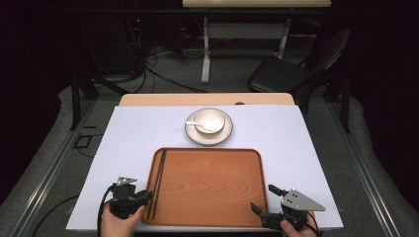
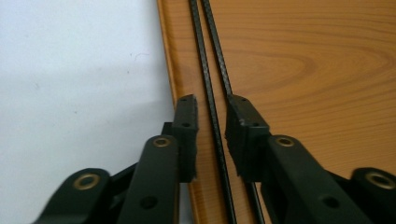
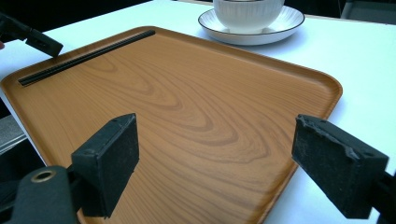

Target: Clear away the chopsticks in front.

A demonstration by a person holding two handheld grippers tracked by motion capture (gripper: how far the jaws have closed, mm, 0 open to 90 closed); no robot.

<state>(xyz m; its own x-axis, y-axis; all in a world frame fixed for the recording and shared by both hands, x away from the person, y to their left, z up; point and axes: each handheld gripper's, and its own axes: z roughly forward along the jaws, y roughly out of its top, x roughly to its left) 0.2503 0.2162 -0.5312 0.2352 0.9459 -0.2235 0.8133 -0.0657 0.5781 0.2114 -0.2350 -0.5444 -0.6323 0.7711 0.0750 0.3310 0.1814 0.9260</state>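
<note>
A wooden tray (image 1: 212, 185) lies on the near half of a white worktop (image 1: 128, 143). A pair of black chopsticks (image 1: 158, 182) rests along the tray's left edge, running near to far. The left claw (image 2: 212, 122) sits over their near end with its jaws a little apart; the chopsticks pass through the gap, one close against the right pad, and no pinch is evident. Their near tips are hidden beneath the claw's black arms. The right claw (image 3: 215, 154) is spread wide above the tray's near right corner, with nothing between its jaws. Beyond the tray, a white bowl (image 1: 209, 120) holding a white spoon (image 1: 197, 124) stands on a saucer (image 1: 227, 133); in the right gripper view the bowl's top is cut off. The person's hands are cropped at the near edge, and the far room is dim.
</note>
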